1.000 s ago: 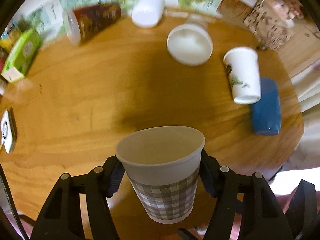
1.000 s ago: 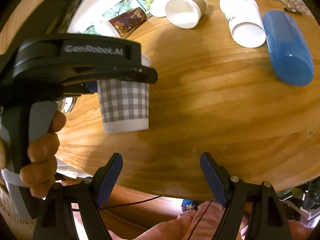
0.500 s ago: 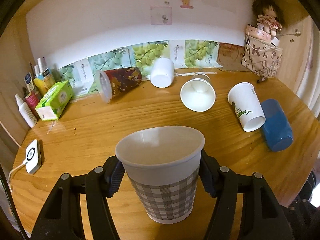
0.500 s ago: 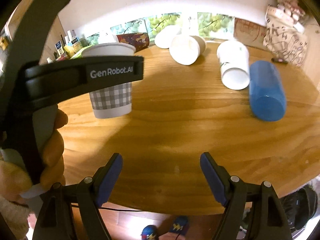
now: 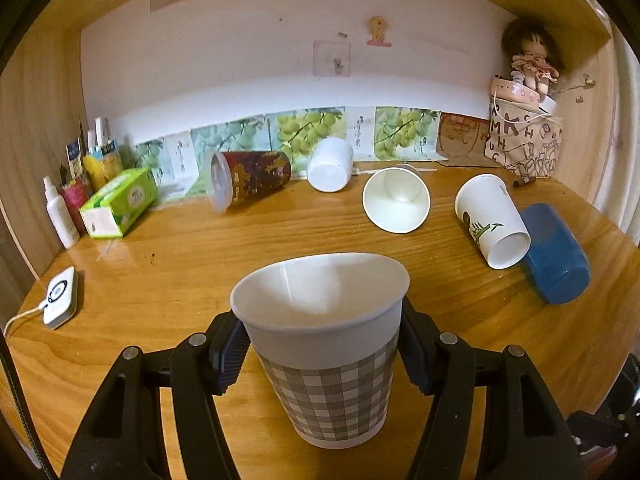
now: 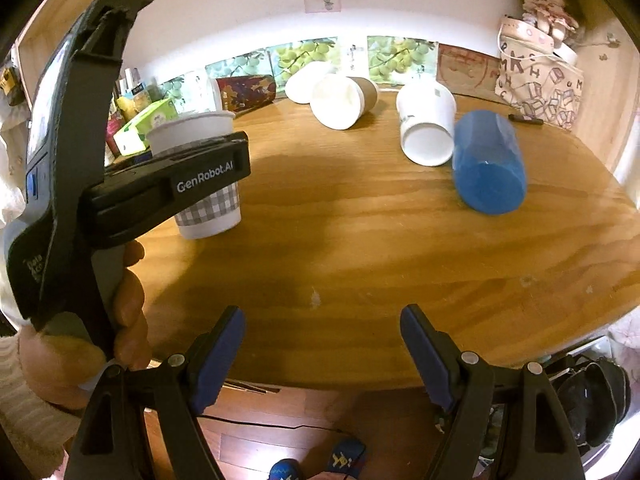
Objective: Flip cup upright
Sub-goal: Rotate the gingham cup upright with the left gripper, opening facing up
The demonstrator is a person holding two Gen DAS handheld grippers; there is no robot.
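On the wooden table, at the left, a white charger puck lies with its cable running off the frame edge; behind it a green tissue box and a few bottles crowd the side wall, their labels too blurred to read. Further right along the back lie a dark red printed cup, a white cup, a paper cup with its mouth facing the camera, a leaf-printed cup and a blue tumbler, all on their sides. A lettered cloth bag with a doll on top fills the back right corner.

The left gripper is closed on the checked cup, pads pressing both sides just under the rim; the cup is upright, mouth up. In the right wrist view the gripper body hides the cup's middle, and its base seems to be at the tabletop, though contact is hard to confirm. The right gripper hangs spread wide at the table's near edge, holding nothing.

Compared with a second ago, the left camera has levelled: then it looked down at the tabletop, now the white wall with its grape pictures is in view, and the cup has come lower
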